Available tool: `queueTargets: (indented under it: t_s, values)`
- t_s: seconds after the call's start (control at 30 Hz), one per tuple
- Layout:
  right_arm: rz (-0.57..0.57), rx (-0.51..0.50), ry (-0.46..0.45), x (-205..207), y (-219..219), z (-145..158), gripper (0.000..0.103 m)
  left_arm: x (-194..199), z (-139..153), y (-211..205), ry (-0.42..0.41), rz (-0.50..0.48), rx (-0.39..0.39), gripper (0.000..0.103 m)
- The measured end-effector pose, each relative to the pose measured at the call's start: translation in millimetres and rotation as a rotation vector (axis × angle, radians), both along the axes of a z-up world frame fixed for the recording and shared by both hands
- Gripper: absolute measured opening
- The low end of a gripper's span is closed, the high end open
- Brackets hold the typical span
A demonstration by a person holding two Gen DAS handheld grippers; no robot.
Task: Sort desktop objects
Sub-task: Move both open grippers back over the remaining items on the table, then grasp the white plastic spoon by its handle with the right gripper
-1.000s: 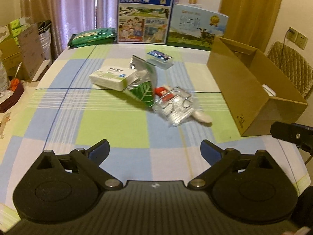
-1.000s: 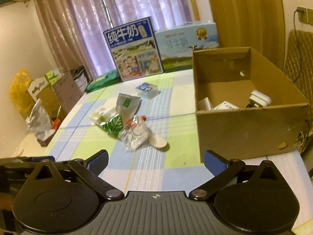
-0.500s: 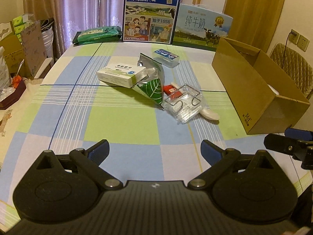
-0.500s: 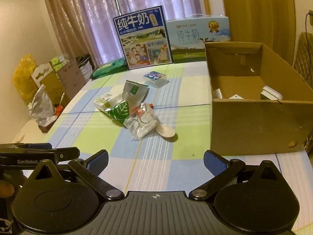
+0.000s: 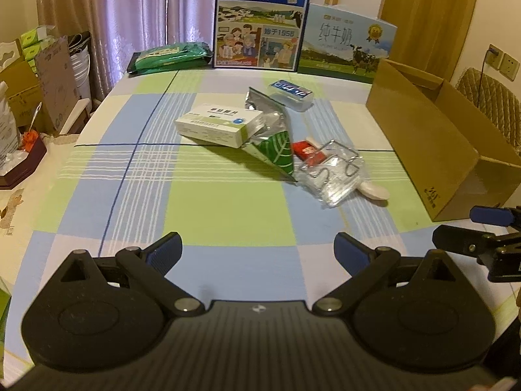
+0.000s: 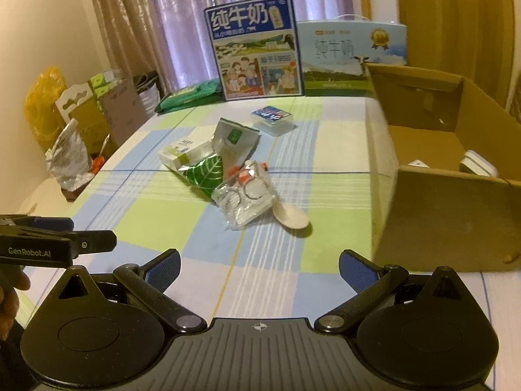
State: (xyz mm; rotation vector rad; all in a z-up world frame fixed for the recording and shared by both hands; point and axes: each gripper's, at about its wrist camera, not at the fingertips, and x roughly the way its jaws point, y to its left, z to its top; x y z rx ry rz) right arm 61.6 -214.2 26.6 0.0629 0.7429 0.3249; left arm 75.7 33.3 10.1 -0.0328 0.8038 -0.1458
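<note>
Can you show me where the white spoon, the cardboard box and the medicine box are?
spoon (image 6: 291,217), right wrist view, on its bowl.
cardboard box (image 6: 446,224), right wrist view, on its near wall.
medicine box (image 5: 218,120), left wrist view, on its top face.

Matt cardboard box (image 6: 439,215), glossy foil pouch (image 5: 273,143), crinkled clear plastic bag (image 6: 244,198), woven tablecloth (image 5: 202,208).

A home dining room: curtains (image 5: 130,16) across the top, a checked tablecloth (image 5: 202,202) mid-frame, milk cartons (image 5: 260,19) behind, a quilted chair (image 5: 488,97) at right.
</note>
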Motion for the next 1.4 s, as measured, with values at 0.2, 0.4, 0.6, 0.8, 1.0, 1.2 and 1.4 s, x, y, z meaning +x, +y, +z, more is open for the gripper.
queueTargets:
  t_s: [0.2, 0.4, 0.6, 0.8, 1.0, 1.2, 1.4]
  values:
    - [0.040, -0.002, -0.005, 15.9, 12.4, -12.6, 0.101, 8.6, -6.7, 6.8, 0.015, -0.006, 0.028, 0.098]
    - [0.089, -0.056, -0.026, 41.6, 21.1, -26.0, 0.100, 21.8, -13.3, 2.5, 0.024, -0.038, 0.026, 0.098]
    - [0.106, -0.120, -0.033, 69.7, 22.4, -39.1, 0.097, 37.9, -22.3, -5.6, 0.019, -0.099, 0.047, 0.098]
    - [0.155, -0.163, -0.012, 94.0, 23.8, -56.9, 0.083, 54.3, -31.2, -4.0, 0.026, -0.115, 0.040, 0.098]
    - [0.175, -0.230, -0.003, 112.7, 20.7, -73.0, 0.068, 64.5, -40.1, -3.5, 0.033, -0.128, 0.037, 0.098]
    - [0.171, -0.213, 0.021, 128.2, 13.6, -81.5, 0.056, 73.5, -48.4, -10.2, 0.036, -0.150, 0.024, 0.098]
    - [0.195, -0.183, 0.025, 131.7, 14.9, -78.8, 0.031, 83.8, -49.7, -21.4, 0.012, -0.201, 0.006, 0.098]
